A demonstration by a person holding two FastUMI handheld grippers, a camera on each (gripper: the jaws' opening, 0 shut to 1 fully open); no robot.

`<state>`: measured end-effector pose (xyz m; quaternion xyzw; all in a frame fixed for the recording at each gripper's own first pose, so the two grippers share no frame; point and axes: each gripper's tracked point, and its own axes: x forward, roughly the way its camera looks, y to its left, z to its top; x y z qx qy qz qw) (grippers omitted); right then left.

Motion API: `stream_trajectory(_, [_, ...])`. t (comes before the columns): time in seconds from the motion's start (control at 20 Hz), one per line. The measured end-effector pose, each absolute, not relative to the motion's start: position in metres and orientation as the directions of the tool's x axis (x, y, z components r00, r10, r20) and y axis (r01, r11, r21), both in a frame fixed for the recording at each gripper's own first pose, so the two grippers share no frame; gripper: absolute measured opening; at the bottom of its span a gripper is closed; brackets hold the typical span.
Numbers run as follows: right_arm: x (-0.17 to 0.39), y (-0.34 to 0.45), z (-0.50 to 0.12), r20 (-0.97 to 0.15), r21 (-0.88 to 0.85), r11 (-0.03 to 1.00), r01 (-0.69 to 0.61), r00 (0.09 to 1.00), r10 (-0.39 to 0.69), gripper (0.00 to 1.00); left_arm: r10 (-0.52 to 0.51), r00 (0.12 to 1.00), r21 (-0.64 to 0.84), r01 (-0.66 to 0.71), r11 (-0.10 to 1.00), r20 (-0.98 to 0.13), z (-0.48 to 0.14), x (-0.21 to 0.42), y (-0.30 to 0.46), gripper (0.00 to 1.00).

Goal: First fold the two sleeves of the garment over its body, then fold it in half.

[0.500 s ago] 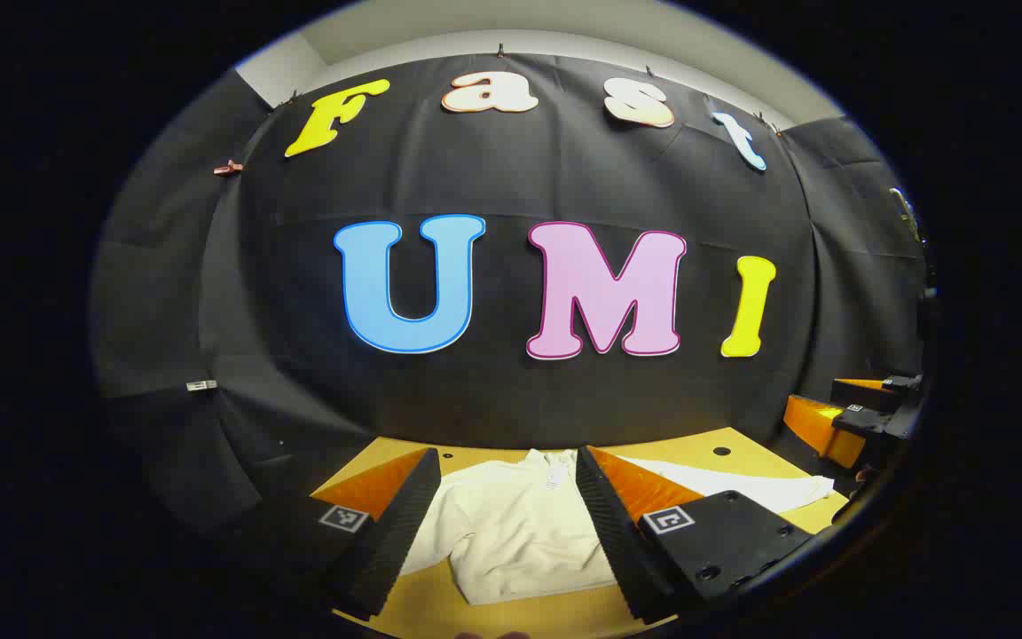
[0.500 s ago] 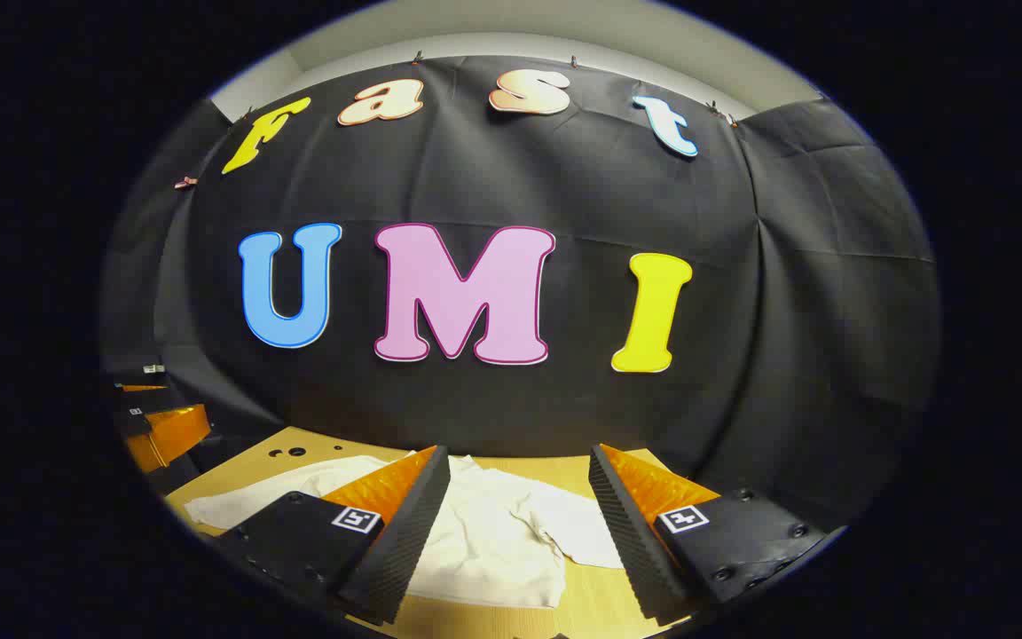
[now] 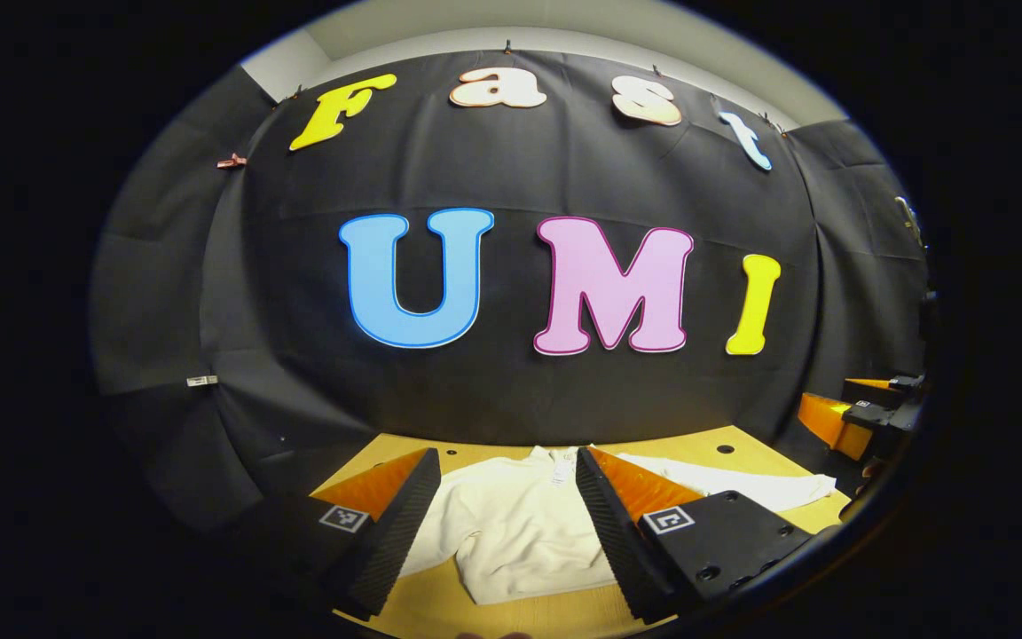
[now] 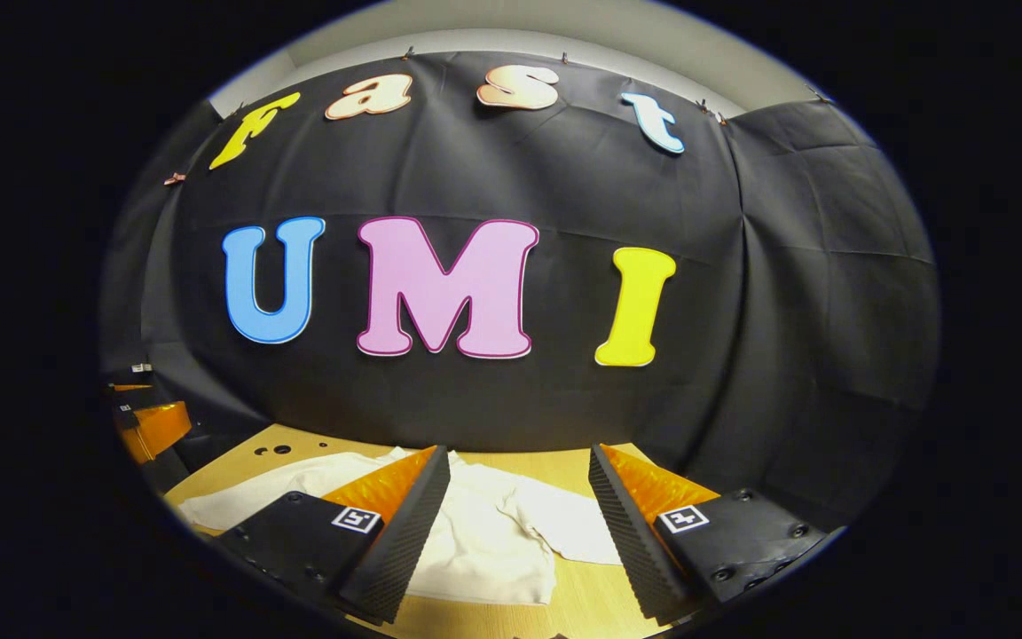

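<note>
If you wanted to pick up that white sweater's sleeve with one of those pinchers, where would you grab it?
Probably at the cuff end of the outstretched sleeve, coming down from above with the right gripper, whose open fingers hang nearest that side. The white garment lies flat on the wooden table, so the sleeve's free, thin tip likely offers the easiest edge to pinch and carry over the body.

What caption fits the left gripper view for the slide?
Open left tool poised above a white garment spread flat on the wooden table, sleeves unfolded.

A white long-sleeved garment (image 3: 520,528) lies flat, sleeves unfolded, on the table (image 3: 440,612).
</note>
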<state>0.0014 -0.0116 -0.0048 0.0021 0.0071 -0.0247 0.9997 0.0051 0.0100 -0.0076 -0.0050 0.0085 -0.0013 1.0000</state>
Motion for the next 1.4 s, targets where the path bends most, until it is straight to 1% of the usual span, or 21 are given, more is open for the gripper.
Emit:
stream_trajectory(0.4, [0.009,-0.011,-0.012,-0.015,0.007,1.000,0.012,1.000,-0.011,0.97,-0.010,1.000,0.001,0.010,1.000,-0.029,-0.010,0.014,0.006,0.96])
stream_trajectory(0.5, [0.013,-0.010,-0.009,0.003,0.018,1.000,-0.016,1.000,0.016,0.98,-0.010,0.999,0.007,0.010,1.000,-0.035,-0.012,0.015,0.003,0.96])
stream_trajectory(0.8, [0.037,-0.050,-0.026,-0.014,-0.040,0.999,0.023,1.000,-0.024,0.97,-0.006,0.999,0.018,0.007,1.000,-0.052,-0.018,0.017,-0.006,0.96])
stream_trajectory(0.95, [0.051,-0.076,-0.047,-0.059,-0.063,0.997,0.042,0.997,-0.046,0.97,-0.002,0.998,0.027,0.004,1.000,-0.066,-0.023,0.019,-0.010,0.96])
stream_trajectory(1.1, [0.061,-0.110,-0.069,-0.113,-0.079,0.993,0.083,0.989,-0.092,0.97,0.023,0.997,0.025,-0.021,0.999,-0.079,-0.026,0.024,-0.010,0.96])
stream_trajectory(1.25, [0.067,-0.143,-0.098,-0.191,-0.061,0.990,0.126,0.972,-0.136,0.97,0.047,0.996,0.032,-0.044,0.999,-0.082,-0.027,0.030,-0.009,0.96])
stream_trajectory(1.4, [0.075,-0.180,-0.127,-0.256,-0.072,0.983,0.171,0.949,-0.184,0.98,0.066,0.992,0.024,-0.064,0.998,-0.108,-0.037,0.037,-0.009,0.96])
